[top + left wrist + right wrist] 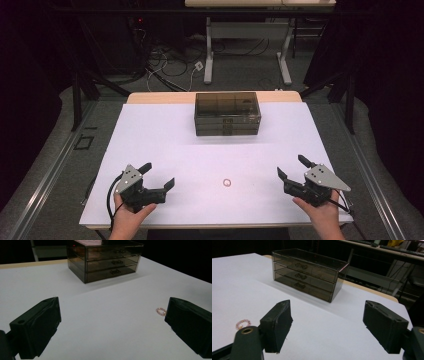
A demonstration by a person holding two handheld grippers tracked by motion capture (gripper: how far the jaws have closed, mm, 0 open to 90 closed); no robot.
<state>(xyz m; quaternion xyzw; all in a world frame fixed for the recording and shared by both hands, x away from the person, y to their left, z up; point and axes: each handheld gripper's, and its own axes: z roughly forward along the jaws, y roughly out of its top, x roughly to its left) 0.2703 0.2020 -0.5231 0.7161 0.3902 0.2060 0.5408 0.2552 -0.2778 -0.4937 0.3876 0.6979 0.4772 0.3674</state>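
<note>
High view shows a white table (165, 145) with a pale wooden edge along its far side, standing on a grey floor strewn with cables (165, 62) beyond it. Toward the far middle of the table sits a smoky translucent drawer unit (227, 113) with three stacked drawers, all pushed in, each front carrying a small dark handle; seen from the left gripper view, the drawer unit (105, 261) stands far ahead, and from the right gripper view it (308, 273) stands ahead and slightly to the left.

Near the front left of the table, the person's left hand (131, 215) holds the left gripper (156, 176), its two black jaws spread wide apart with nothing between them and pointing toward the table's centre. Near the front right, the right hand (322, 212) holds the right gripper (293, 166), its jaws likewise spread wide and empty, angled inward. A grey three-cornered plate tops each gripper.

Smallest is a little pink beaded ring (227, 183), lying flat on the table between the two grippers, closer to the front edge than to the drawer unit and touching neither gripper. In the left gripper view the ring (161, 311) lies just beside the right-hand jaw; in the right gripper view it (243, 323) lies left of the left-hand jaw.
</note>
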